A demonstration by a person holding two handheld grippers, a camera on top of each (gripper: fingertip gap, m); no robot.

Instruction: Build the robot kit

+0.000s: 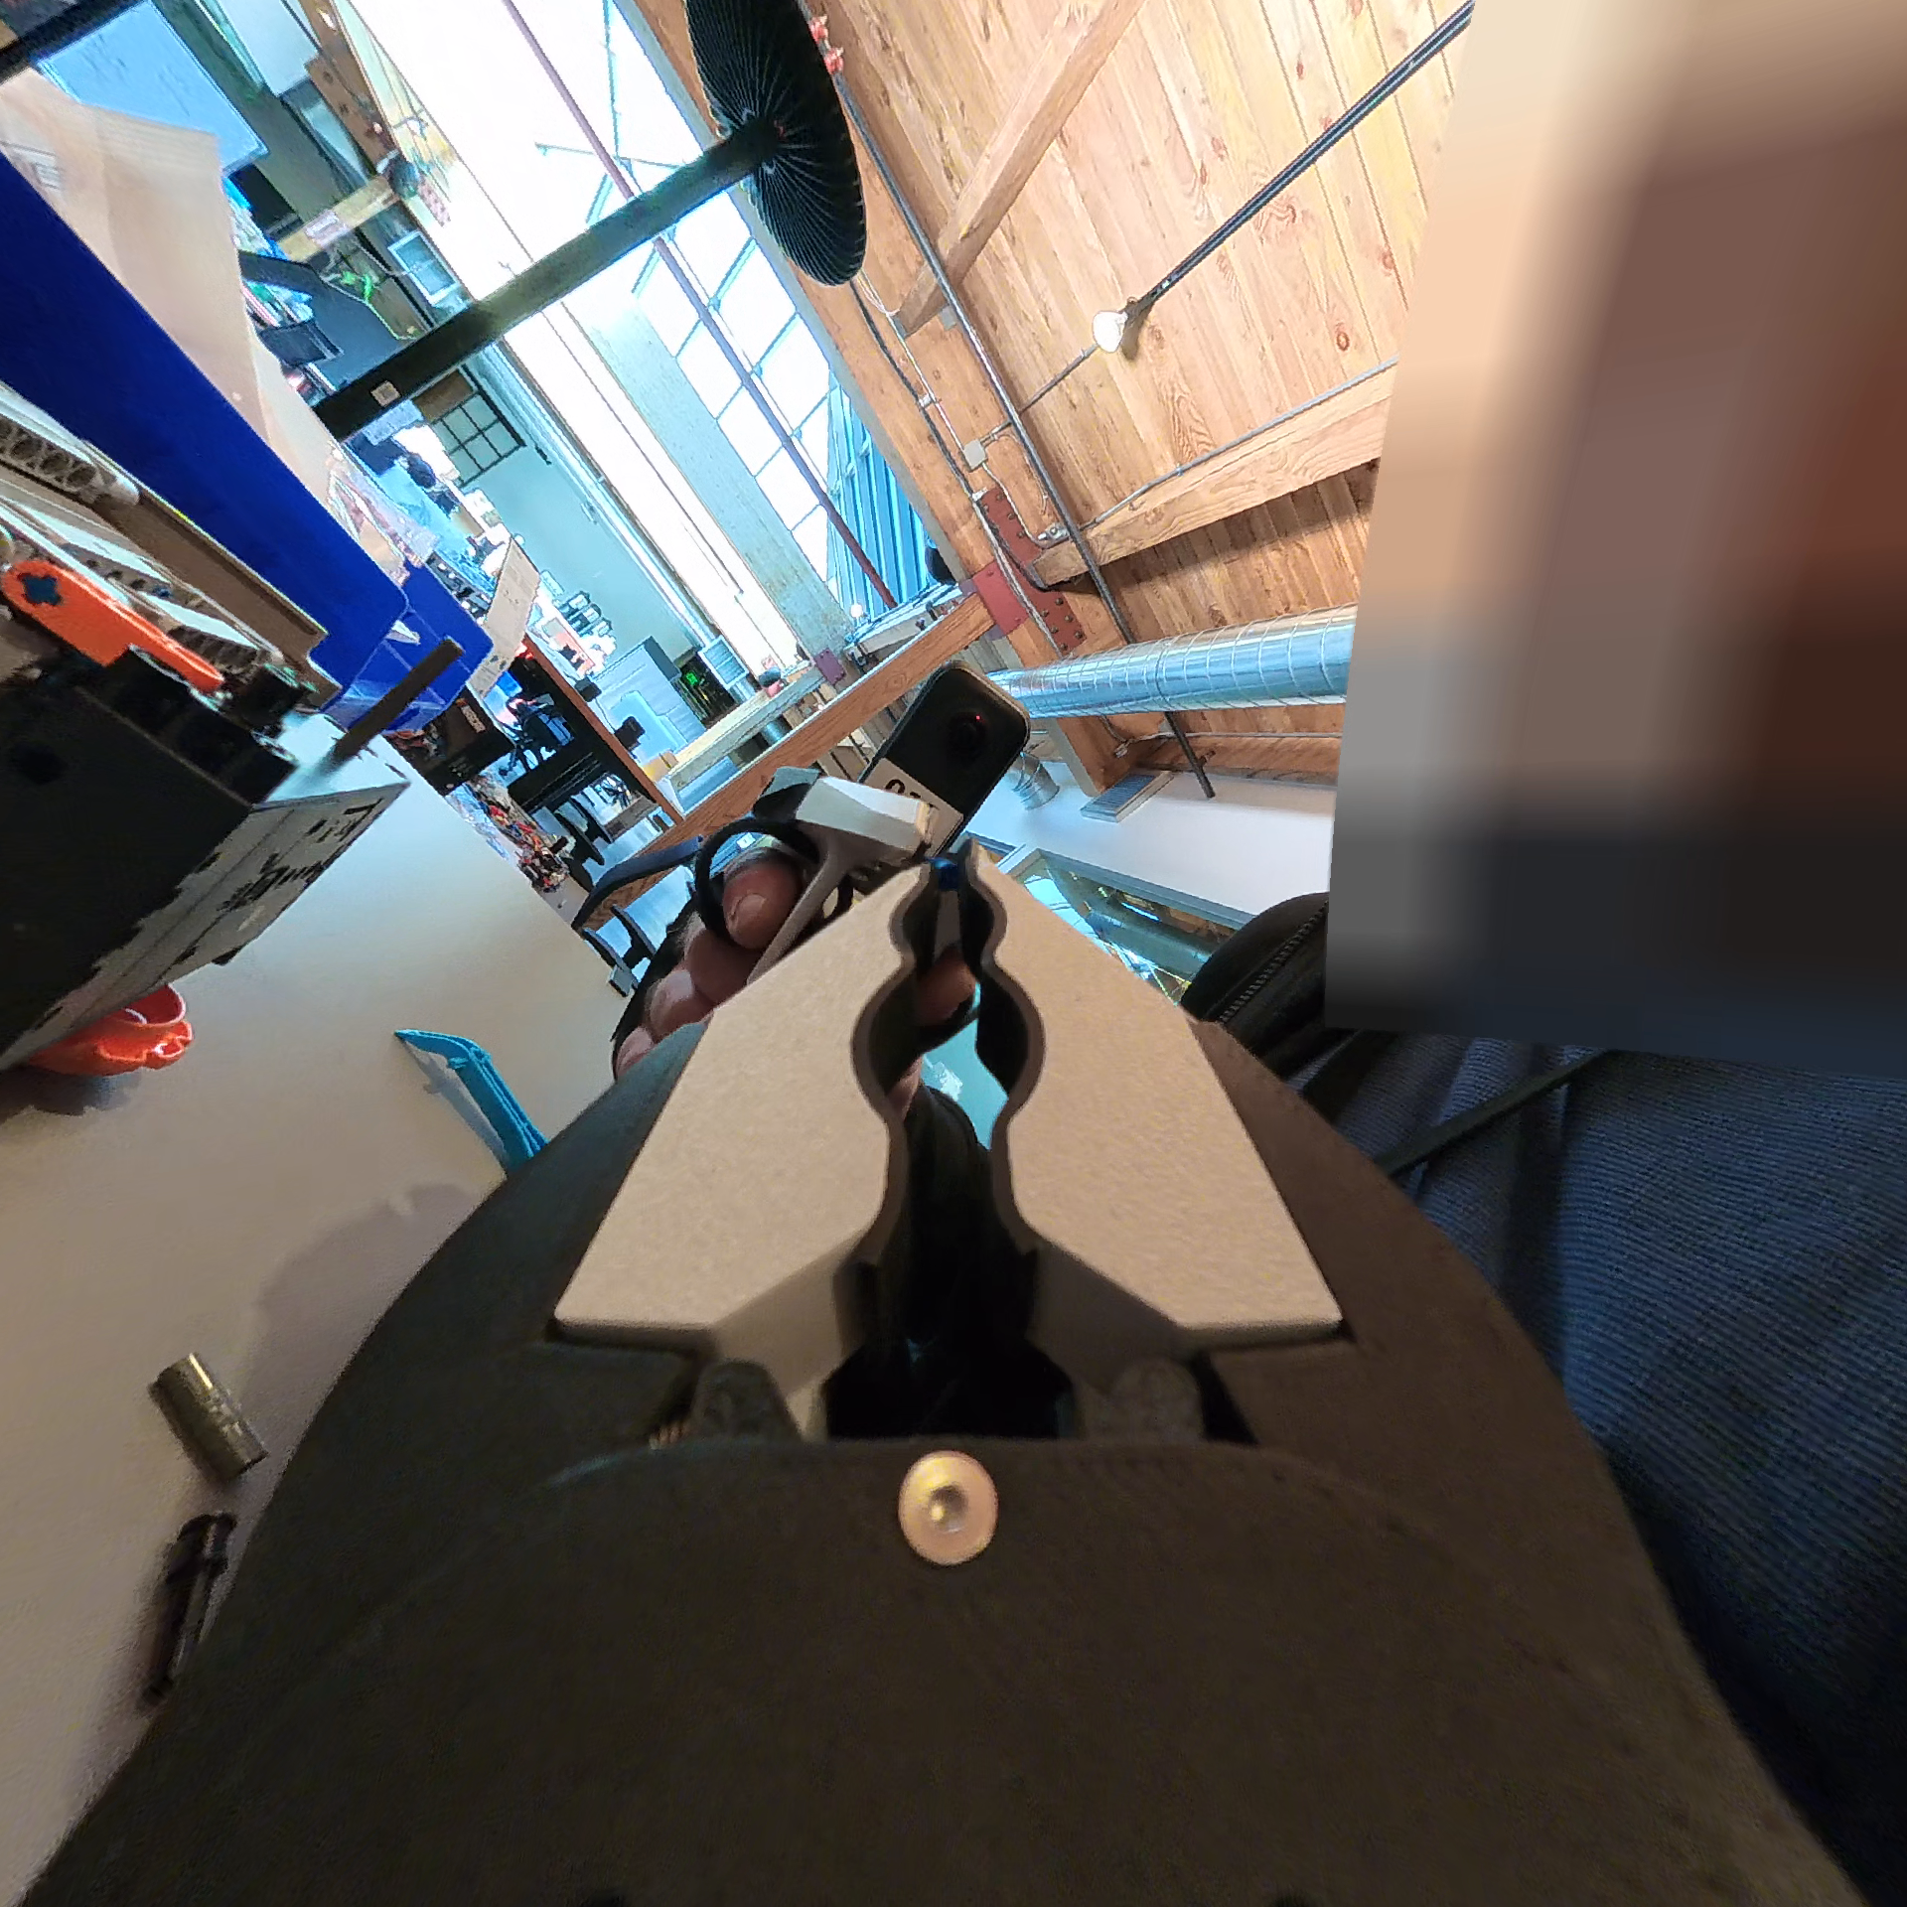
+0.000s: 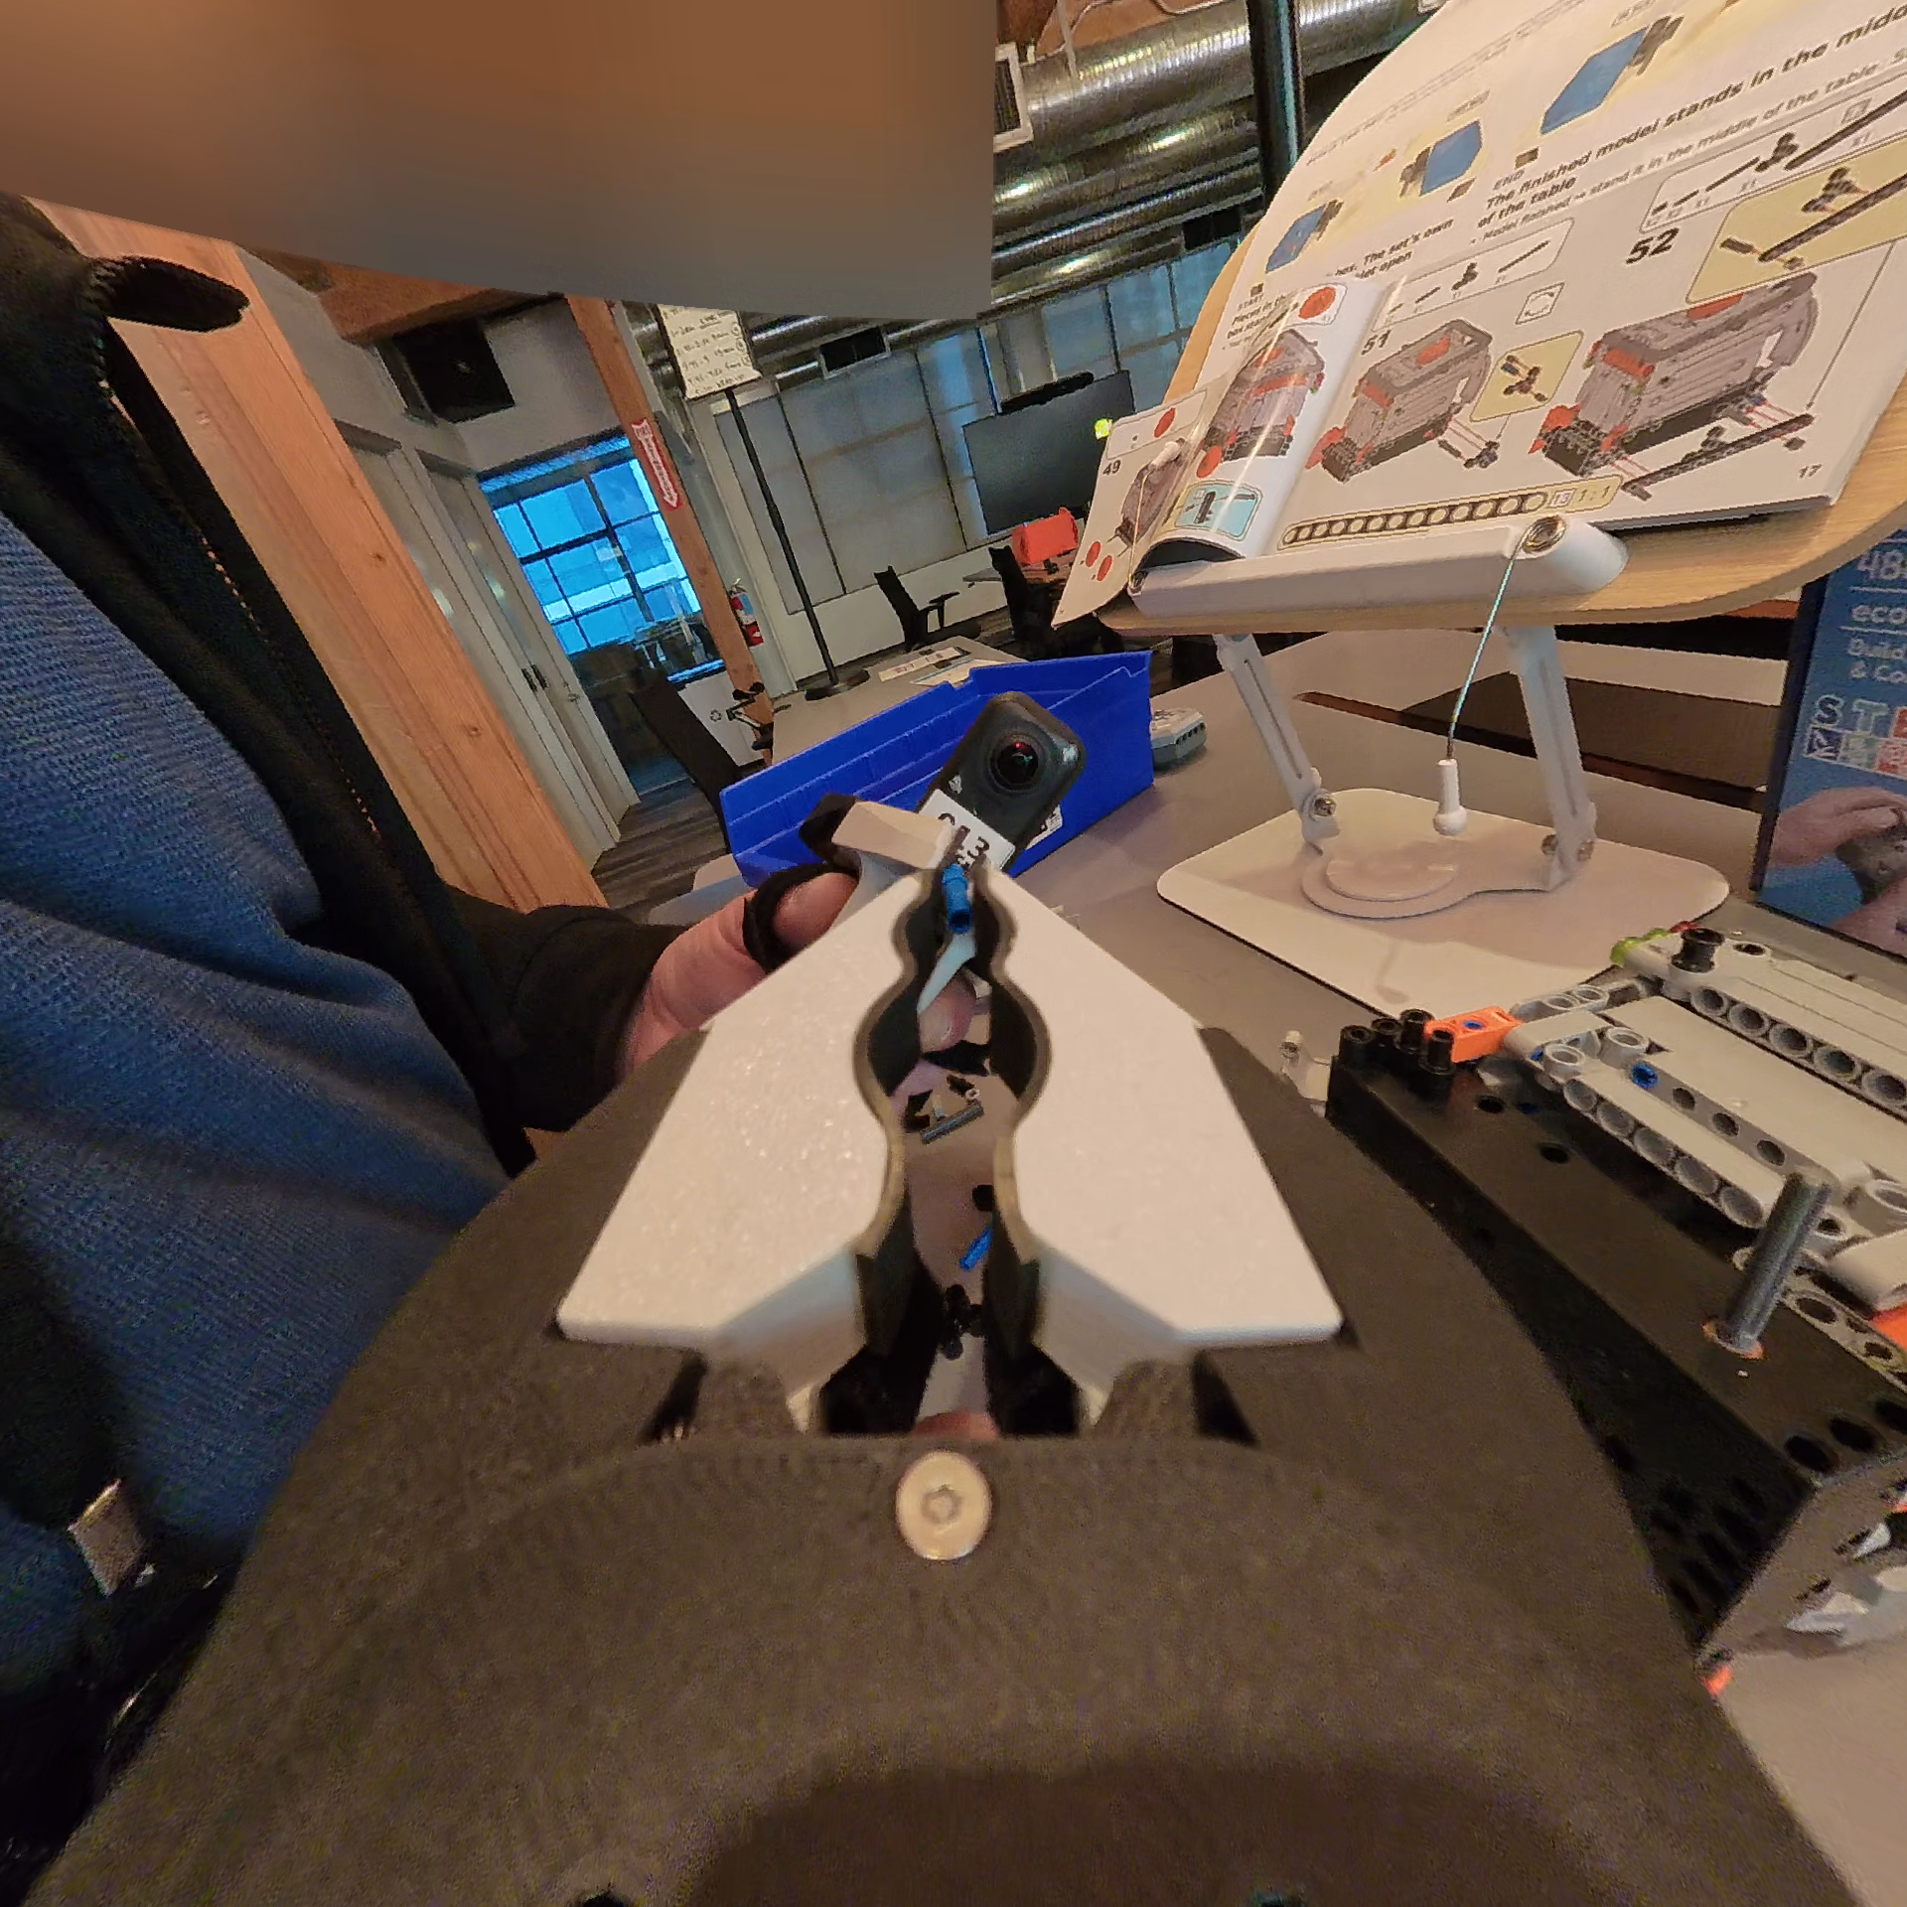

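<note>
Item: left gripper (image 1: 947,885), black housing with white contoured fingers (image 1: 764,1114), nearest the lens in the left wrist view. Tips nearly closed, pinching a small blue pin (image 1: 945,877) at the very end. Raised off the table, pointing up toward a wooden ceiling.

Item: right gripper (image 2: 955,890), same build. Tips likewise drawn together on the blue pin (image 2: 955,900), which stands upright between them; a thin white finger of the other tool meets it from beyond. Each gripper appears in the other's view, tip to tip, with its camera (image 2: 1016,769) facing back and a person's hand (image 2: 722,965) through the black trigger loop.

Item: white table (image 1: 206,1187). On it, left wrist view: a metal socket (image 1: 208,1416) and a dark anchor bolt (image 1: 191,1594), near each other, at the lower left.

Item: partly built brick model (image 2: 1651,1063), grey beams on black base with orange connectors, to the right of the right gripper.

Item: open instruction booklet (image 2: 1548,341) on a white tilted stand (image 2: 1445,877), behind the model.

Item: blue plastic bin (image 2: 887,748), further back, behind the grippers.

Item: person's blue woven garment (image 2: 186,929), close at left.
</note>
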